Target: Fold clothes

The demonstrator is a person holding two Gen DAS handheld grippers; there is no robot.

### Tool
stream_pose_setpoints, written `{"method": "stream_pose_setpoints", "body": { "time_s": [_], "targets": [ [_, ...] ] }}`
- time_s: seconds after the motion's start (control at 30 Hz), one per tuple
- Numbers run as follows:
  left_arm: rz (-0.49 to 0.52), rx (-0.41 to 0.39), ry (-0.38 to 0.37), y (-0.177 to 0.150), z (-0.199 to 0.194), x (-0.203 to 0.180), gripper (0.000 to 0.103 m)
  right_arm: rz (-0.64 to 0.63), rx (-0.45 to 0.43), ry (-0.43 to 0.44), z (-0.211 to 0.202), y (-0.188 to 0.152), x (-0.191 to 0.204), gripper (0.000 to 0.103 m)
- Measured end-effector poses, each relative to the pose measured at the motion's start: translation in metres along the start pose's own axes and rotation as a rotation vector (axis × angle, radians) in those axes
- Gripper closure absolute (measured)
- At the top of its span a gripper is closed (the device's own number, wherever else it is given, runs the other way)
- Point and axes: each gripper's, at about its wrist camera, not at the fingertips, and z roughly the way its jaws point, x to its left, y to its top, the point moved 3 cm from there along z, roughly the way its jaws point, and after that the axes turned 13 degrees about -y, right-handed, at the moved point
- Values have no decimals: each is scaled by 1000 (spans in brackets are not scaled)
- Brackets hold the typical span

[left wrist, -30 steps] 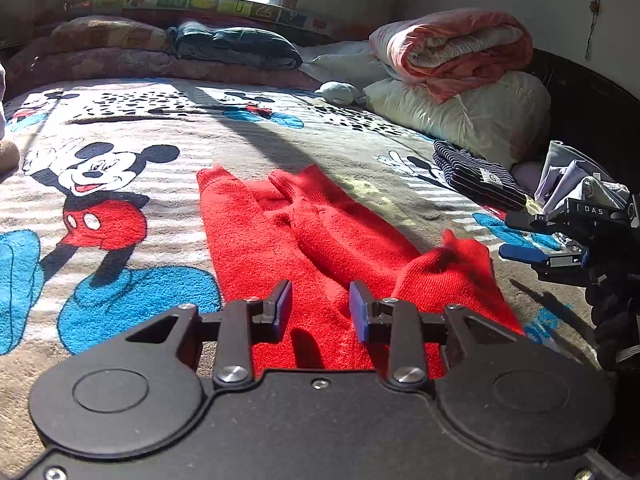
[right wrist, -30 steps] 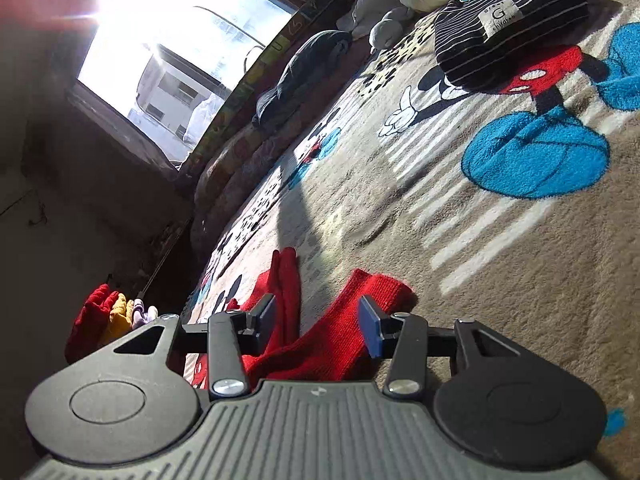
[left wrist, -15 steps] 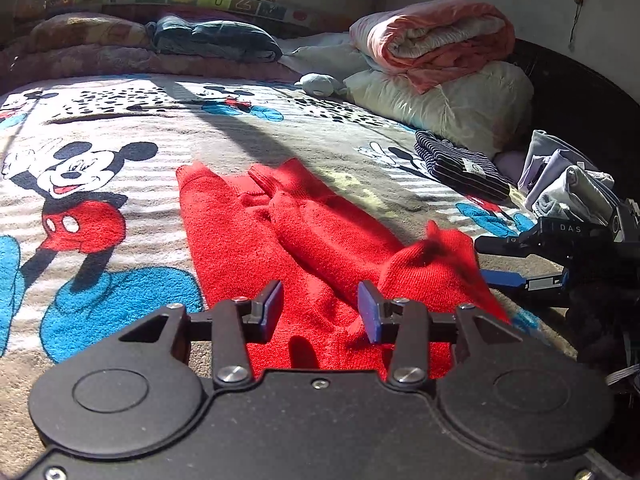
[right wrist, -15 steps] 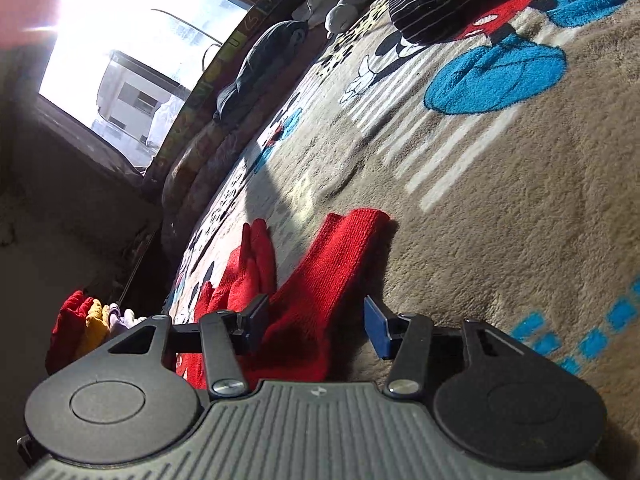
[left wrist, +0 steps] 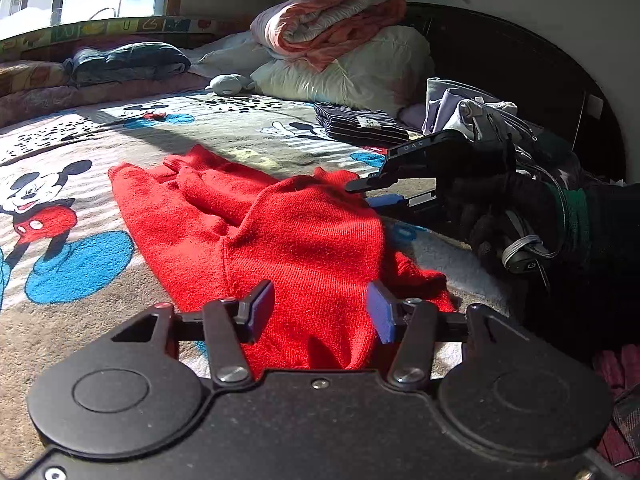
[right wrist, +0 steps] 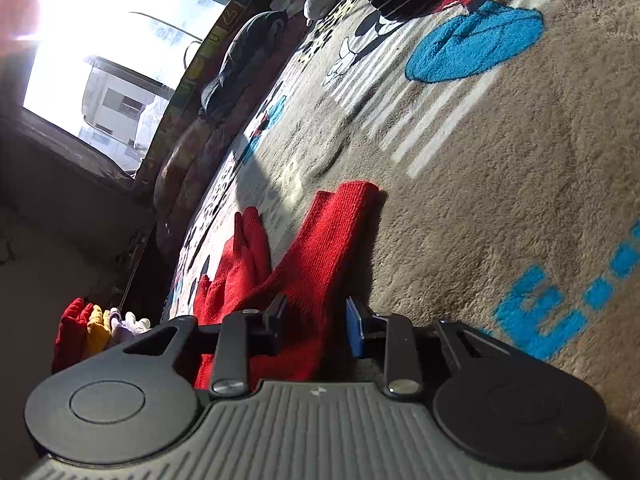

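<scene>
Two grippers sit wide open over the red sweater [left wrist: 280,232] on the blanket [left wrist: 80,280]: left gripper [left wrist: 320,312] and right gripper [right wrist: 316,320], neither pinching it.

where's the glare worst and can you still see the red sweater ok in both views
Right wrist view: the window blows out white with flare at upper left, yet the red sweater stays sharp. Left wrist view: even sunlight, sweater crisp, hard shadows on the blanket; fisheye bends edges.

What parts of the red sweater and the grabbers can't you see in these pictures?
- Left wrist view: the red sweater's near hem is hidden behind the left gripper.
- Left wrist view: the right gripper's grip on the sweater is hidden by raised cloth.
- Right wrist view: the sweater's body is mostly hidden behind the gripper.
</scene>
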Motion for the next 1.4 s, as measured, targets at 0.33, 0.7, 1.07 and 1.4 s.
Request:
{"method": "stream_pose_setpoints", "body": {
  "time_s": [0.33,0.7,1.07,1.4],
  "targets": [
    [66,58,-51,-10,-4,-11,47,-97,-127,44,-35,11,48,97],
    [110,159,-111,-25,6,-19,32,-303,-171,0,-38,16,133,97],
    [68,141,-170,-27,-4,-13,31,-460,-165,-59,-2,2,198,97],
    [23,136,-206,-27,-8,-4,25,-597,-122,-136,54,-22,231,97]
  ]
}}
